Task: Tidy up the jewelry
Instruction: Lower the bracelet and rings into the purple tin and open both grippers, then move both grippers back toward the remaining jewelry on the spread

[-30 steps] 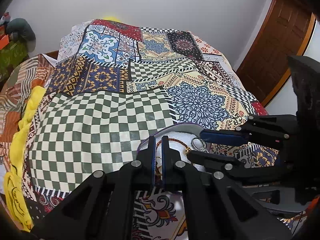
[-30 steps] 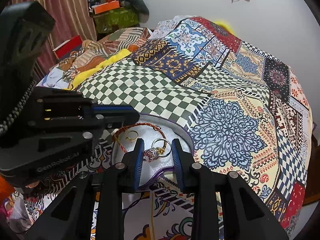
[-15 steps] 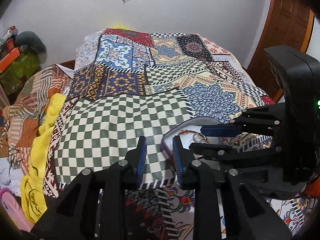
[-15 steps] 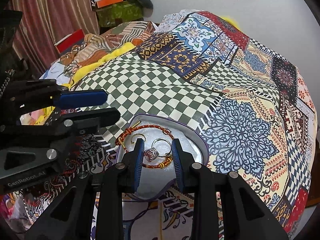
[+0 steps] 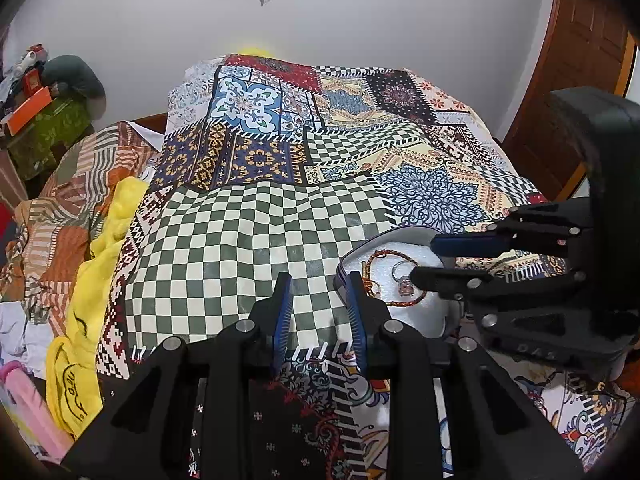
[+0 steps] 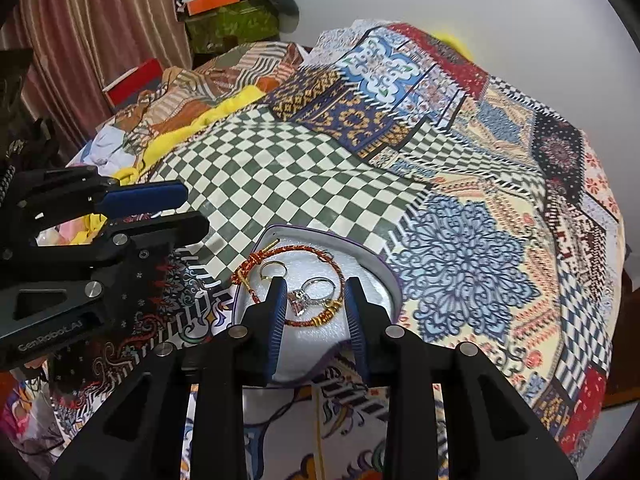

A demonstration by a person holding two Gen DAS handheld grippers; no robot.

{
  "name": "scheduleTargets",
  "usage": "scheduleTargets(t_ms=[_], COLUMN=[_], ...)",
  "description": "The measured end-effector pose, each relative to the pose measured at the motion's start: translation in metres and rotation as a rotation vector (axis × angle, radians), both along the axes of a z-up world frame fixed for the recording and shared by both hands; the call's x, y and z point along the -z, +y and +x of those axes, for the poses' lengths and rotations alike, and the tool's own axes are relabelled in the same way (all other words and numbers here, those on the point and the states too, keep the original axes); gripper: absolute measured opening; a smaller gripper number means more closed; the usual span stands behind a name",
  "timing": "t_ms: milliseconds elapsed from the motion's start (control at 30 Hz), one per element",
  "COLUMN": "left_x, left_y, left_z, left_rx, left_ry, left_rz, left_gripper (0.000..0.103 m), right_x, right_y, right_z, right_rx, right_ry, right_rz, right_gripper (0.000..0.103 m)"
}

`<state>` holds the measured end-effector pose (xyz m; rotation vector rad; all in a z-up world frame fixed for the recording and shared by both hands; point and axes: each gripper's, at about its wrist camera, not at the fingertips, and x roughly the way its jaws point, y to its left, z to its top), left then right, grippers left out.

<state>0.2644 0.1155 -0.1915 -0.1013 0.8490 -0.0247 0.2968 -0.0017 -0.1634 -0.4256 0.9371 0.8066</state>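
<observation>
Patchwork bedspread covering a bed, with a jewelry tray and two handheld grippers above it.

From left to right in the right wrist view: the left gripper hovers over the green-and-white checked patch just left of the tray, its blue-padded jaws apart, having just been opening, with nothing between them. Near centre lies the white-lined tray, holding a red-and-gold cord bracelet, a small gold ring and a silver ring with a pink stone. The right gripper is poised over the tray's near half, jaws parted to either side of the stone ring; whether the pads touch it cannot be told. At far left stand a curtain and piled clothes.
</observation>
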Motion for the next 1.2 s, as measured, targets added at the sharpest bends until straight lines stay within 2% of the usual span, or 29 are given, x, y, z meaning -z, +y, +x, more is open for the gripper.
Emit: scheduleTargets(t_ms=[233,367,567,700,833,1200], left_x=[-0.021,-0.032,-0.039,-0.038,-0.032,-0.008], left_y=[-0.011,-0.02,-0.037,-0.049,-0.061,-0.09], left_z=[-0.017,-0.031,-0.051,-0.066,-0.082,-0.109], left_rx=[0.012,0.026,0.061,0.087,0.105,0.169], left_ry=[-0.024,-0.042,-0.045,-0.034,-0.007,0.071], left_rz=[0.013,0.026,0.046,0.049,0.051,-0.004], left_gripper=[0.027,0.035,0.036,0.04,0.042,0.043], right_x=[-0.028,-0.045,-0.059,-0.057,-0.052,-0.032], right_y=[-0.024,-0.042,-0.064,-0.075,-0.085,-0.113], right_z=[-0.016,-0.032,-0.055,-0.067,-0.079,-0.104], right_rx=[0.04,0.066,0.092,0.102,0.11,0.155], right_ry=[-0.036,-0.078,-0.122,-0.118,-0.127,-0.061], right_rz=[0.049,0.074,0.092,0.098,0.081,0.097], right_gripper=[0.027,0.027,0.027,0.034,0.034,0.034])
